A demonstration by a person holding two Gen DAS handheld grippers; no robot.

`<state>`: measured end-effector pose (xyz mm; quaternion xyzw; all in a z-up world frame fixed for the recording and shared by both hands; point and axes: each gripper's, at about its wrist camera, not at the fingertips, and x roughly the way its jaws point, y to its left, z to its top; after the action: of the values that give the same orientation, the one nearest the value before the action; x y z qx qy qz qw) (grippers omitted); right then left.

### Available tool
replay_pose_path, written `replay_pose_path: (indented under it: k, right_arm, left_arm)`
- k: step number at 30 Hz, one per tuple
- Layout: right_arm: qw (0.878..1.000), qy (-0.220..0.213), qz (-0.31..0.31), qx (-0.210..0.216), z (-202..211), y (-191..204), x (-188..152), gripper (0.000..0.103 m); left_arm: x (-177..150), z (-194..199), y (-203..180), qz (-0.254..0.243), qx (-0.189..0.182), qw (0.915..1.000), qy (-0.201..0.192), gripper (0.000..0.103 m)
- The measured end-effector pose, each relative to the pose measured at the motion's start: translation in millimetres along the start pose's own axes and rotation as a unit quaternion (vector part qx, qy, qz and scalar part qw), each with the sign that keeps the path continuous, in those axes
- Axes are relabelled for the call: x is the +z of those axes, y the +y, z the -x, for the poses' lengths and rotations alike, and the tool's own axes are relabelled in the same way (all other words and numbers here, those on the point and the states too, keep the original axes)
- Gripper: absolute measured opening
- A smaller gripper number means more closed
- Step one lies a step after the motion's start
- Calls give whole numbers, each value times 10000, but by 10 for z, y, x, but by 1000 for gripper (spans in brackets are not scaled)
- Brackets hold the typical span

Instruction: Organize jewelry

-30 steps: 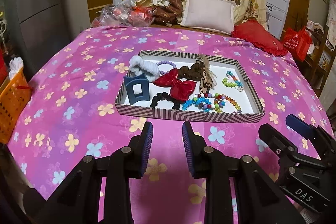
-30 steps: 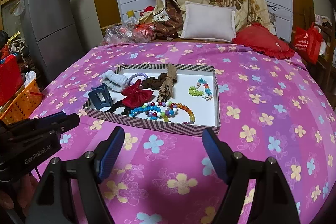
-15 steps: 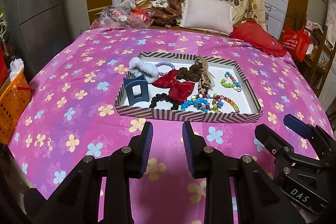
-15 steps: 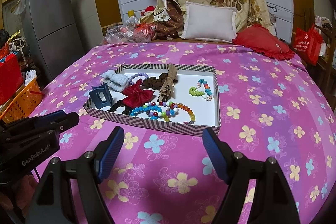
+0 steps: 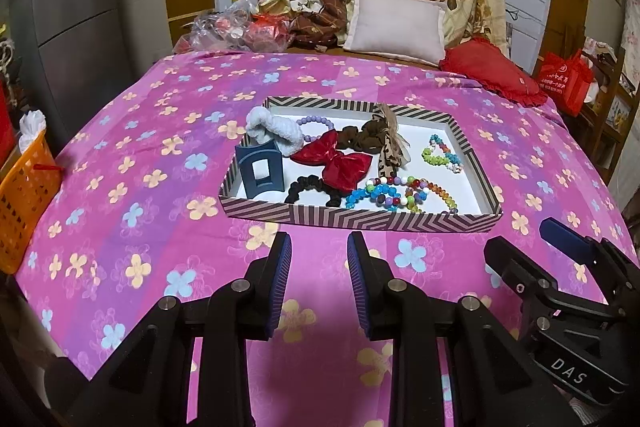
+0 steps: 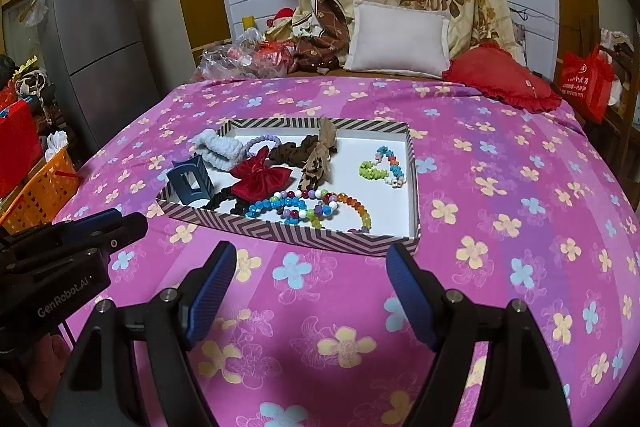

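Observation:
A striped shallow box (image 5: 360, 221) (image 6: 304, 233) lies on the pink flowered bedspread. In it are a blue hair claw (image 5: 259, 171) (image 6: 189, 182), a white scrunchie (image 5: 276, 135), a red bow (image 5: 338, 163) (image 6: 258, 179), a black scrunchie (image 5: 306, 187), brown scrunchies (image 5: 360, 139), a leopard bow (image 5: 390, 157) and several bead bracelets (image 5: 384, 195) (image 6: 304, 205). My left gripper (image 5: 319, 249) hovers before the box's near wall, jaws partly apart and empty. My right gripper (image 6: 310, 259) stands open and empty, near the box's front right corner.
An orange basket (image 5: 24, 195) sits off the bed's left edge beside a grey fridge (image 6: 92, 39). Pillows (image 5: 394, 23), a red cushion (image 5: 492, 75) and a plastic bag pile (image 5: 236, 31) line the far end. A red bag (image 5: 564, 83) hangs at right.

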<state>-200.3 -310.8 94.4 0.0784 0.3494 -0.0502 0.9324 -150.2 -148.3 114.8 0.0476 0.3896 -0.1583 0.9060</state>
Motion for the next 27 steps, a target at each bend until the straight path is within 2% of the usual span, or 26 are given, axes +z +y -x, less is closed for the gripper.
replay_pose_path:
  k: [27]
  right_arm:
    - [9999,130,-47,0,-123,-24,-17,81]
  left_arm:
    - [-55,-133,-25,-37,2,9999,145,33]
